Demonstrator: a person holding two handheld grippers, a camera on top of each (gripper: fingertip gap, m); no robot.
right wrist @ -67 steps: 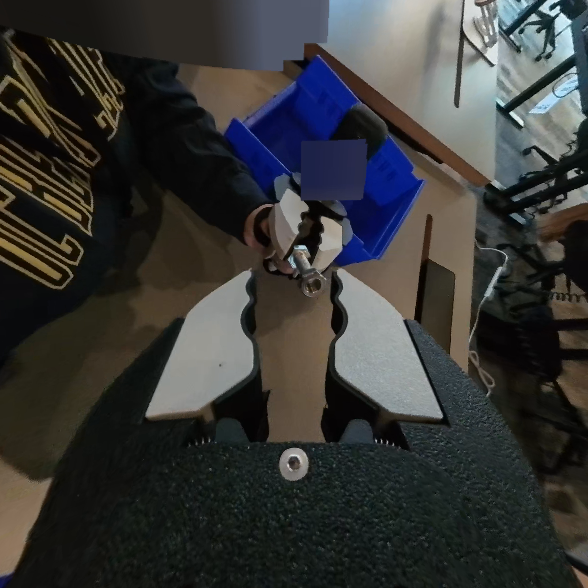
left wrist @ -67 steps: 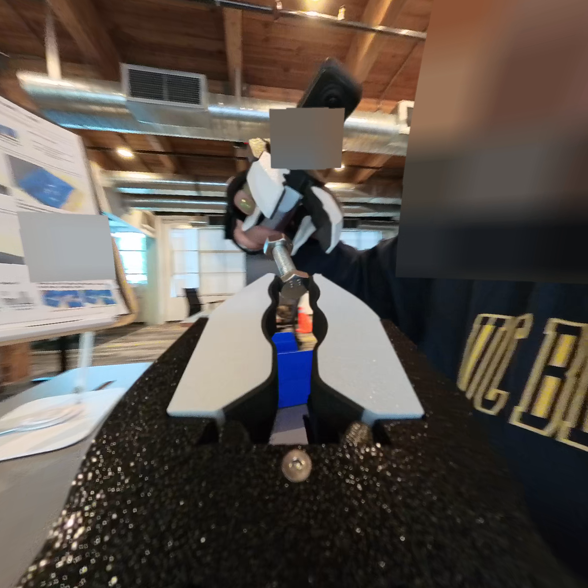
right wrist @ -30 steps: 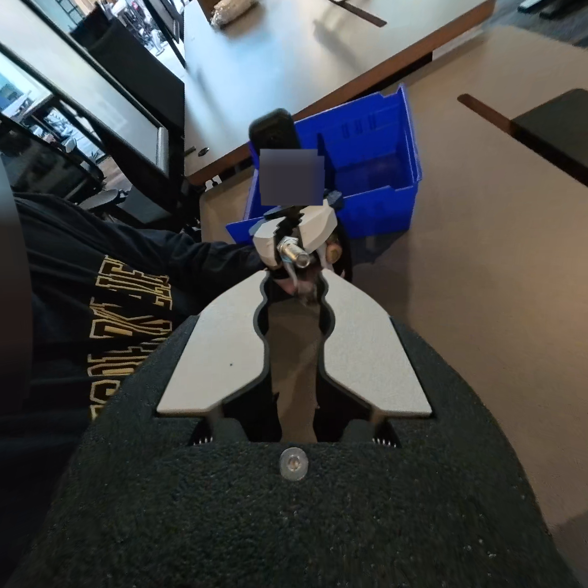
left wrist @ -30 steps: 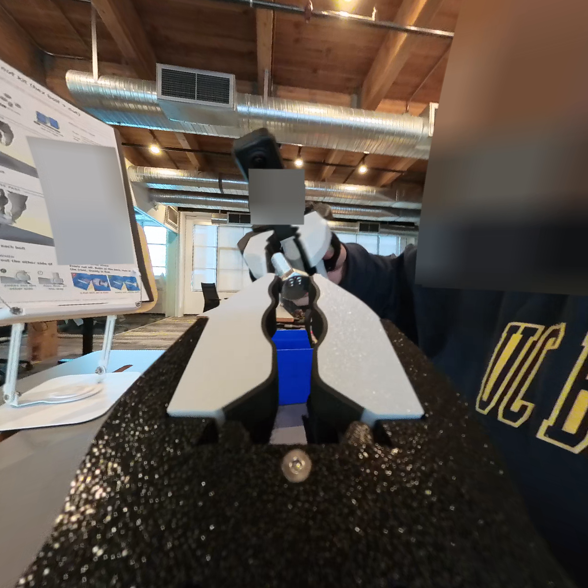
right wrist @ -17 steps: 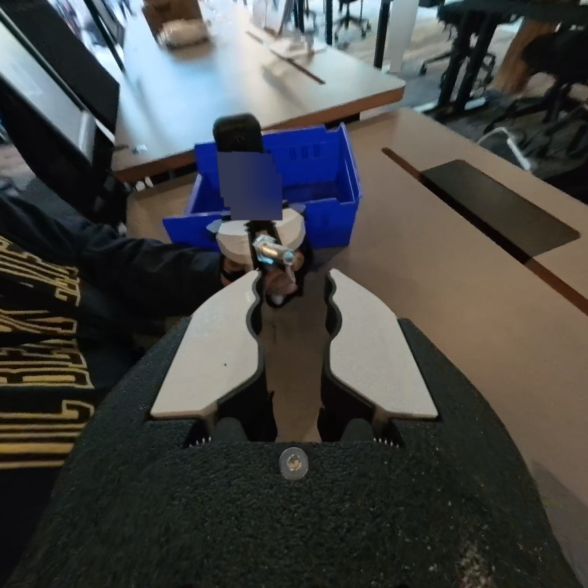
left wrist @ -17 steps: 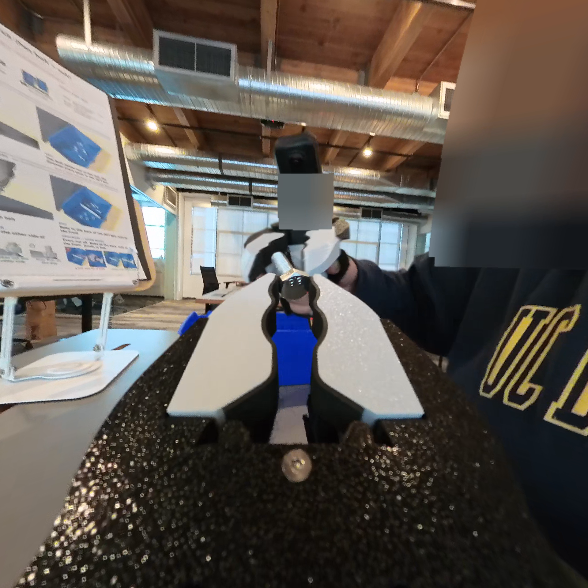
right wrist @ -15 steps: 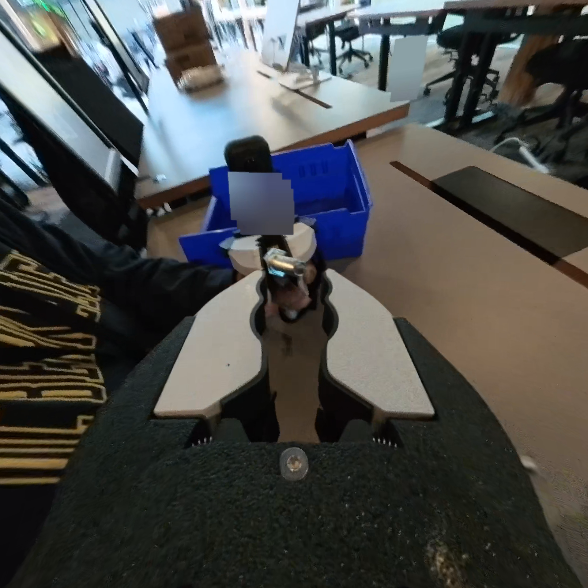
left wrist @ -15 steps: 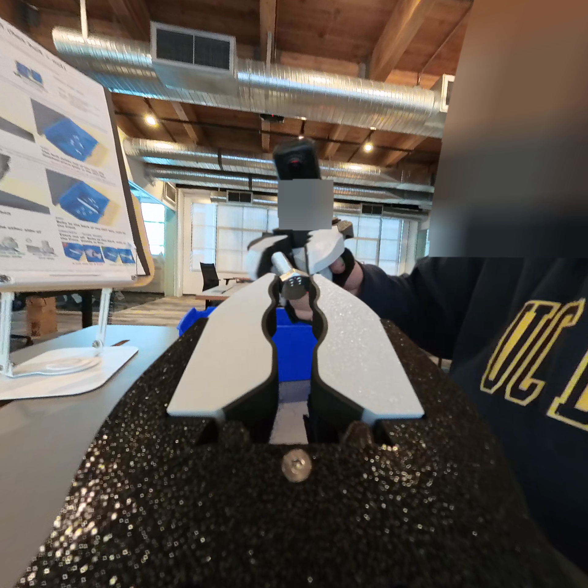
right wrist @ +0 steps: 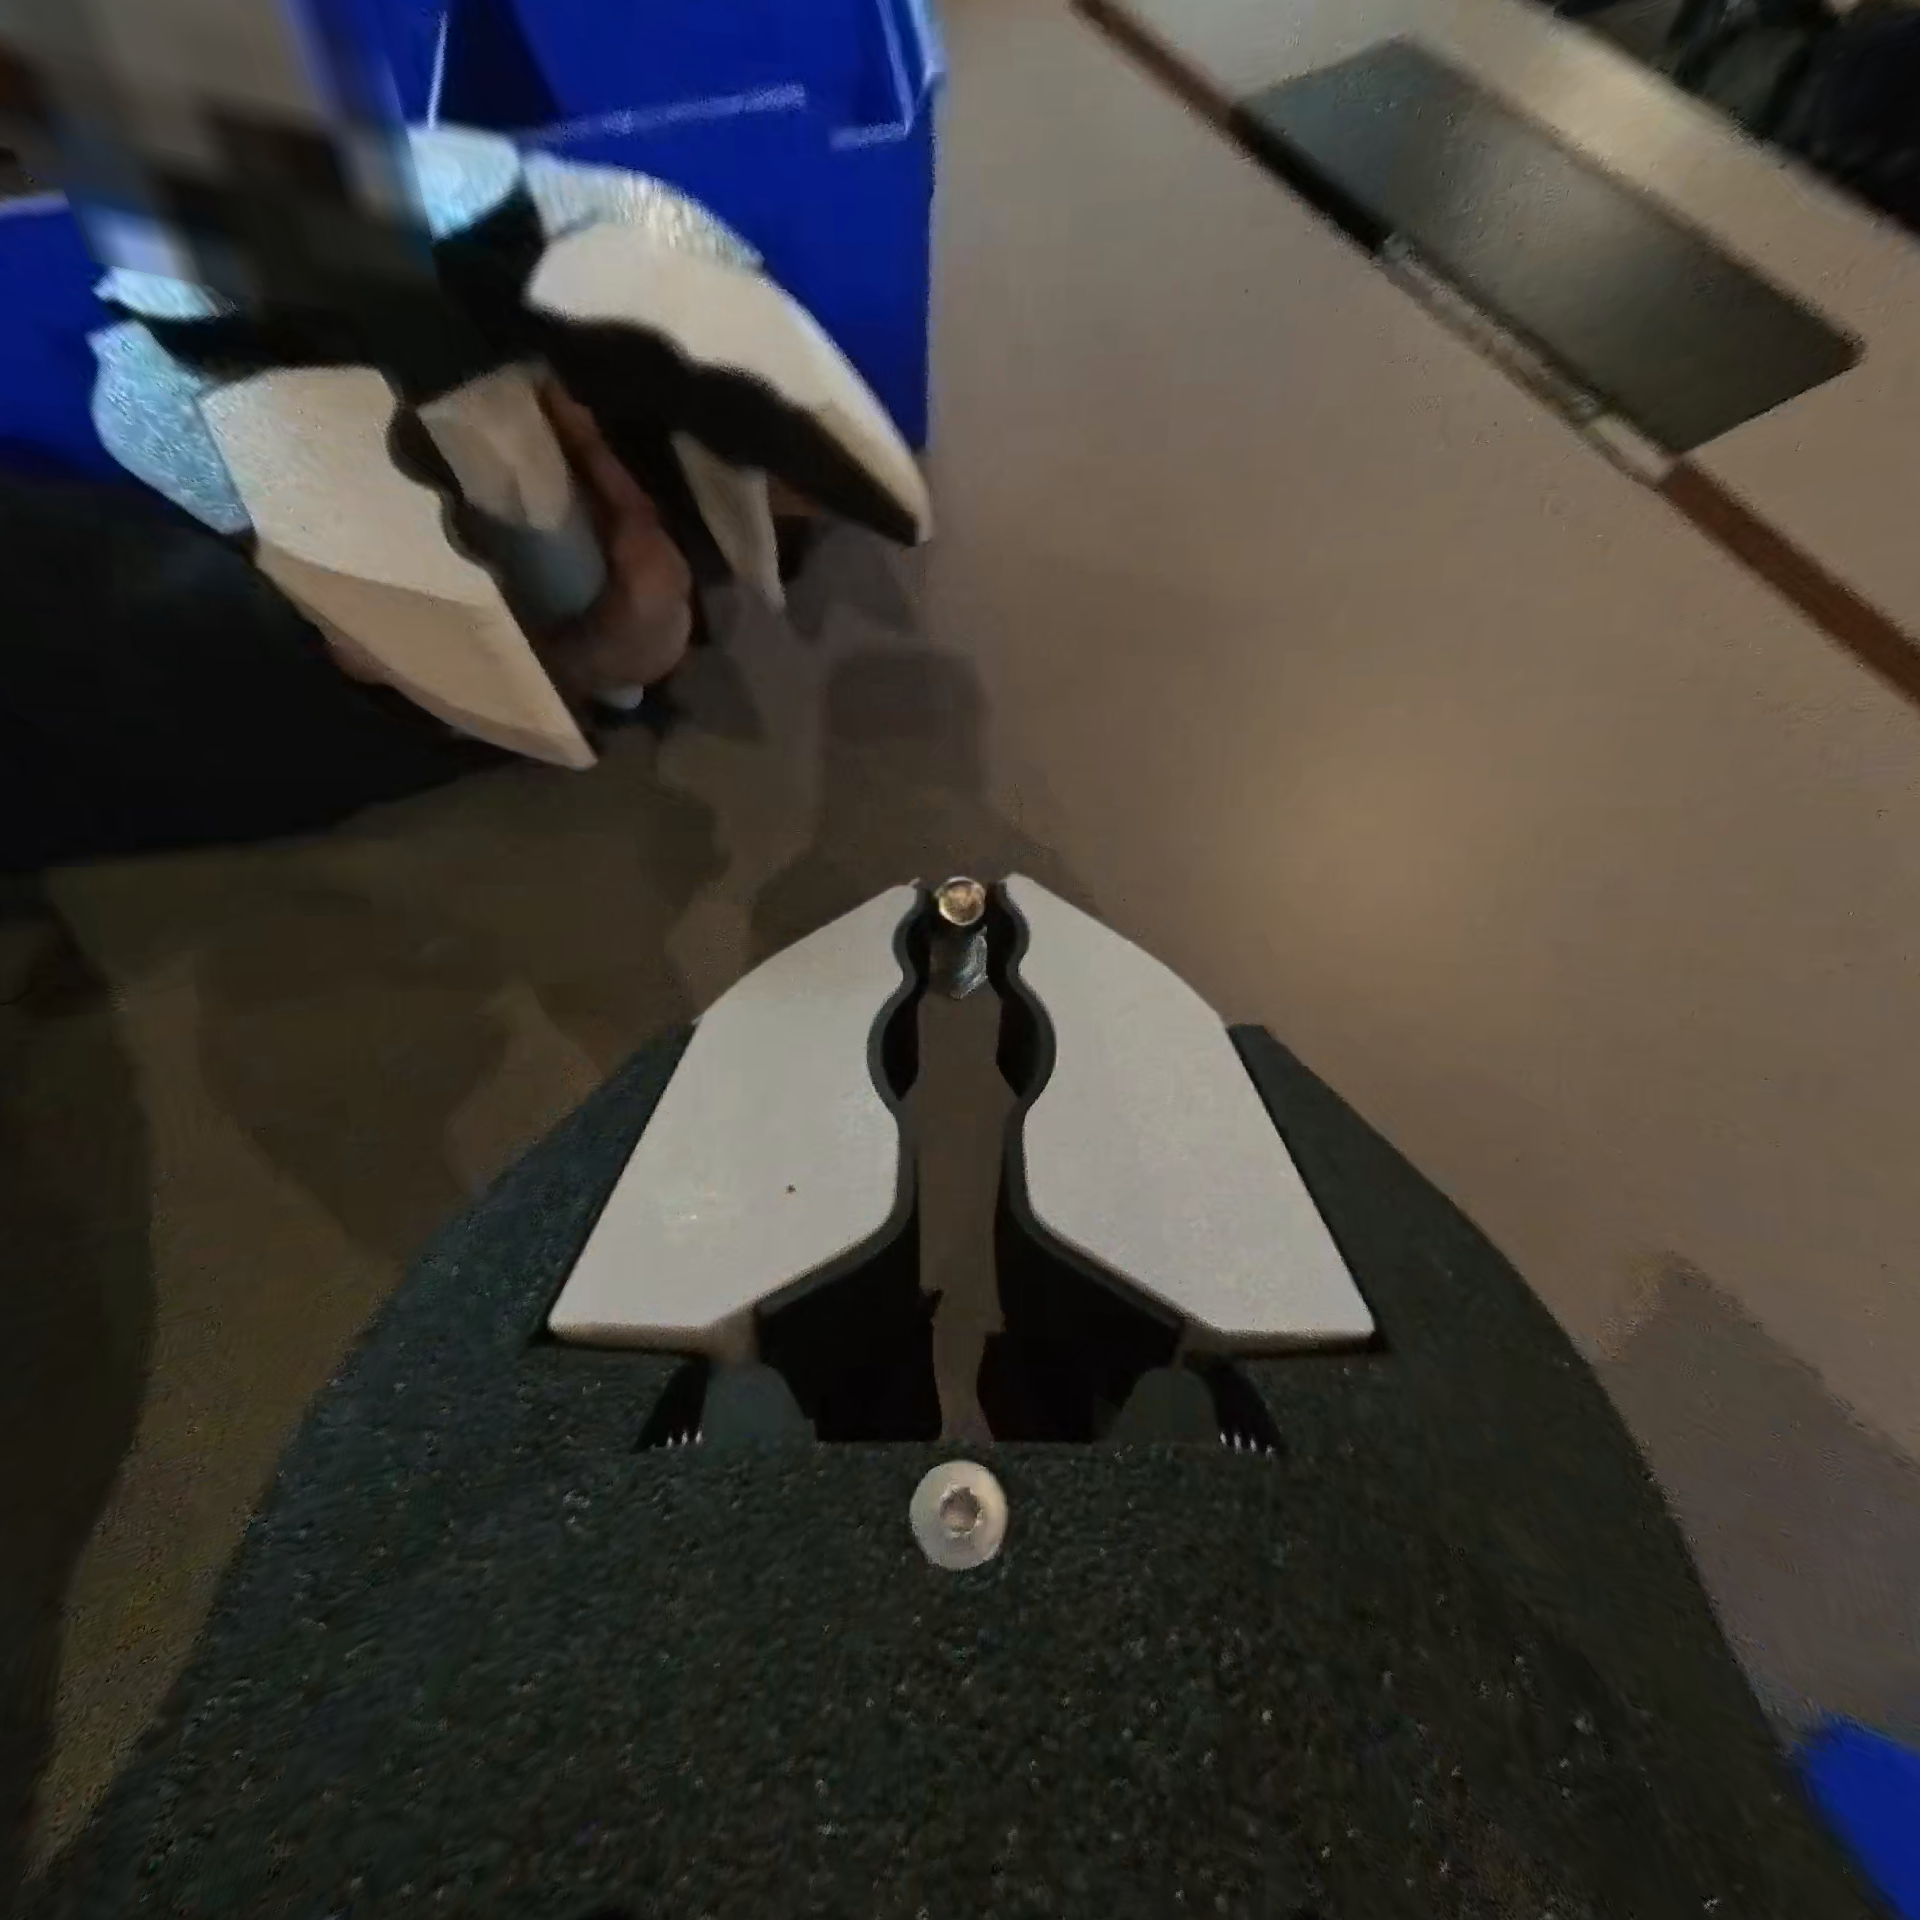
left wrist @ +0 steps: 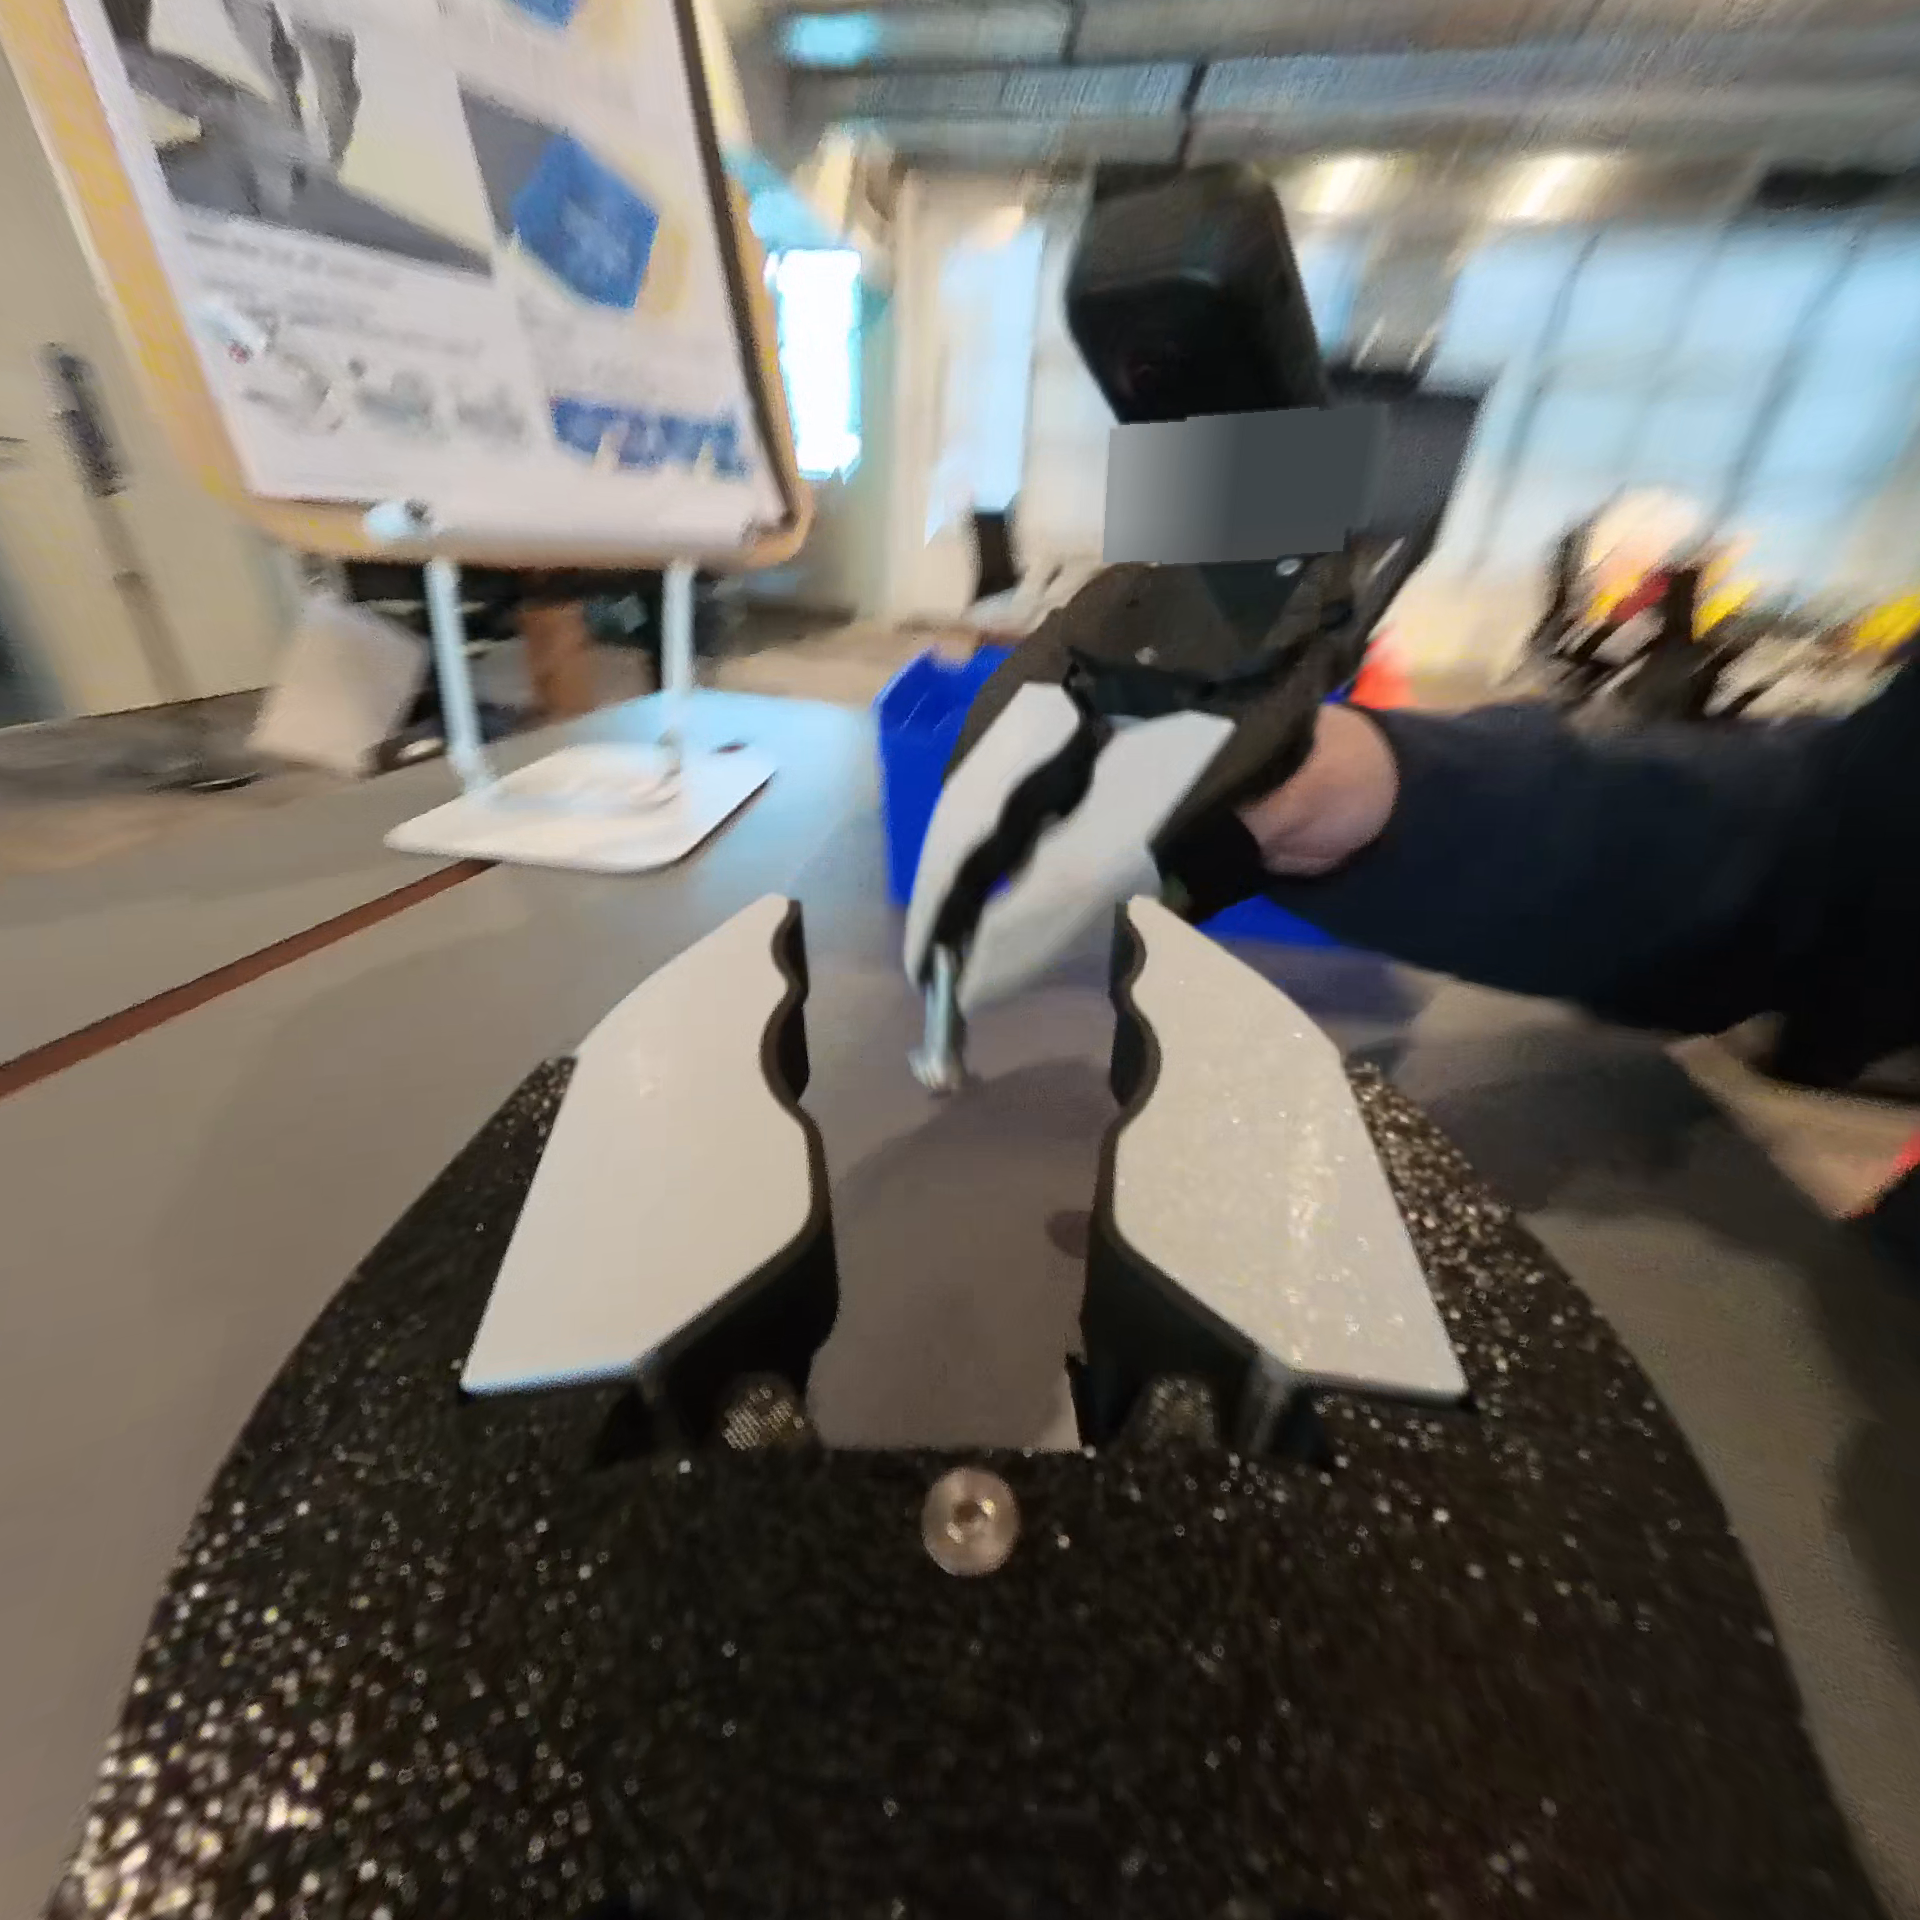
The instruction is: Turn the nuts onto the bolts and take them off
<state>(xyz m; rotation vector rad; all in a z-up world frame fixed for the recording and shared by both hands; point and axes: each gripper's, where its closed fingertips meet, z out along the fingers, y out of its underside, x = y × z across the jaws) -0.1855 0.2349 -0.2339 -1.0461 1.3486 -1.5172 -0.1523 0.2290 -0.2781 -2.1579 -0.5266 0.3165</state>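
Observation:
My right gripper (right wrist: 961, 894) is shut on a silver bolt (right wrist: 958, 935) at its fingertips. In the left wrist view it (left wrist: 935, 966) points down at the grey table (left wrist: 416, 1091), and the bolt (left wrist: 940, 1023) hangs from its tips with the wider end just above the tabletop. My left gripper (left wrist: 956, 914) is open and empty, its fingers wide apart, low over the table and facing the bolt. It also shows blurred in the right wrist view (right wrist: 748, 644), up and to the left. I cannot tell whether a nut sits on the bolt.
A blue bin (left wrist: 925, 769) stands on the table behind the right gripper, and it also shows in the right wrist view (right wrist: 727, 156). A white sign stand (left wrist: 582, 821) with a board is at the back left. A black panel (right wrist: 1538, 239) is set in the table. A person's dark sleeve (left wrist: 1610, 862) reaches in from the right. My left tips are roughly 35 cm from the black panel (right wrist: 1538, 239).
My left gripper has opened and let go of the bolt. Both grippers have dropped from chest height to the table. The right gripper keeps the bolt and now points it down.

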